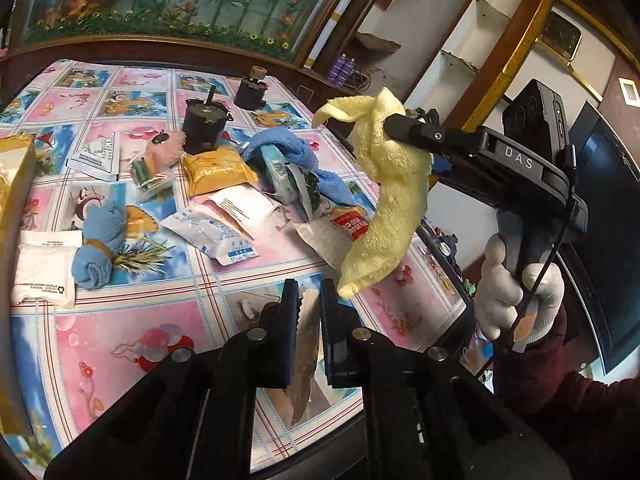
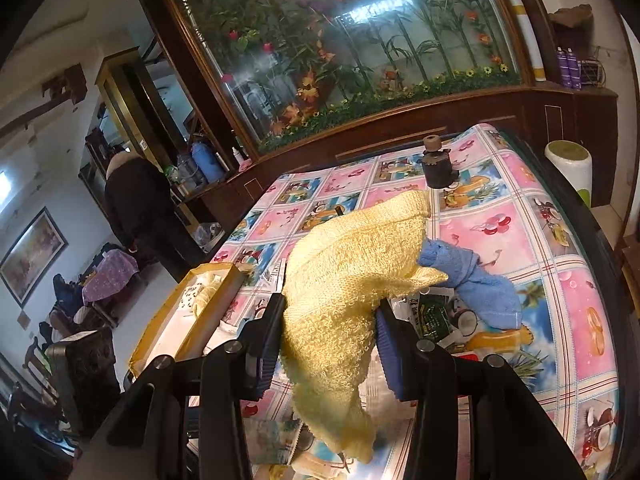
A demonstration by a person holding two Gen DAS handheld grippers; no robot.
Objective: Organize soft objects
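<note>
Between the closed jaws of the right gripper hangs the yellow towel, lifted clear above the table near its right edge. Left gripper: jaws nipped on a thin packet over bare cloth. Beyond the yellow towel lie two blue towels, one loose, one rolled, and two dark motors.

The desk, covered in a glossy pink-and-blue cartoon-print cloth, carries a black cylindrical motor with a shaft near its middle. Just in front of the motor lies a yellow packet; to its right a rumpled blue towel; well to its front-left a rolled blue cloth beside a white pouch.
</note>
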